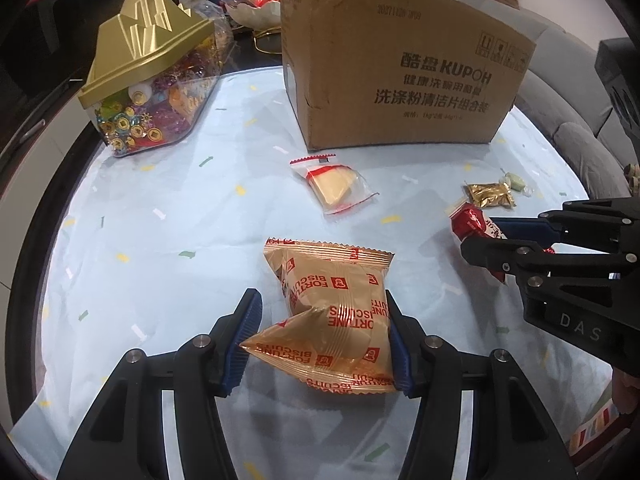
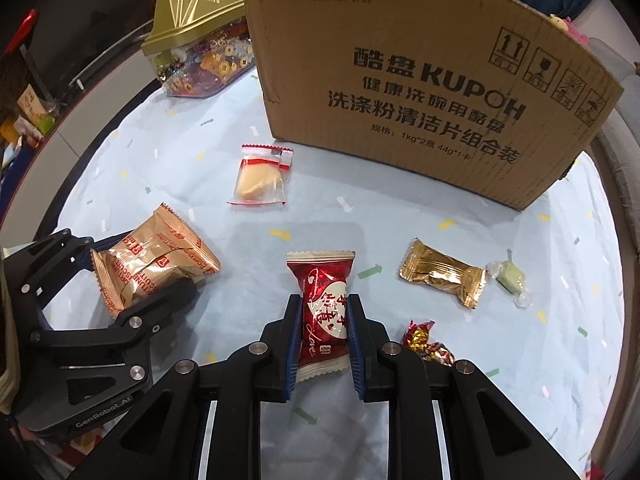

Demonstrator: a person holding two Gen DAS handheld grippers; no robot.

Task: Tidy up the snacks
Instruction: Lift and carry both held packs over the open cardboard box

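Left wrist view: the left gripper (image 1: 322, 340) is clamped on a gold Fortune Biscuits packet (image 1: 336, 320) lying on the pale blue tablecloth (image 1: 160, 240), in front of the cardboard box (image 1: 400, 80).

Right wrist view: the right gripper (image 2: 323, 340) pinches a red candy packet (image 2: 322, 312) (heart printed on it), also in front of the box, with 1 gold wrapped sweet (image 2: 442, 278) to its right.

Pale confetti-print tablecloth (image 1: 160, 216), grey sofa (image 1: 568, 92)

Gold biscuit pack (image 1: 336, 316) & red candy pack (image 2: 323, 312), each in gripper, on cloth.
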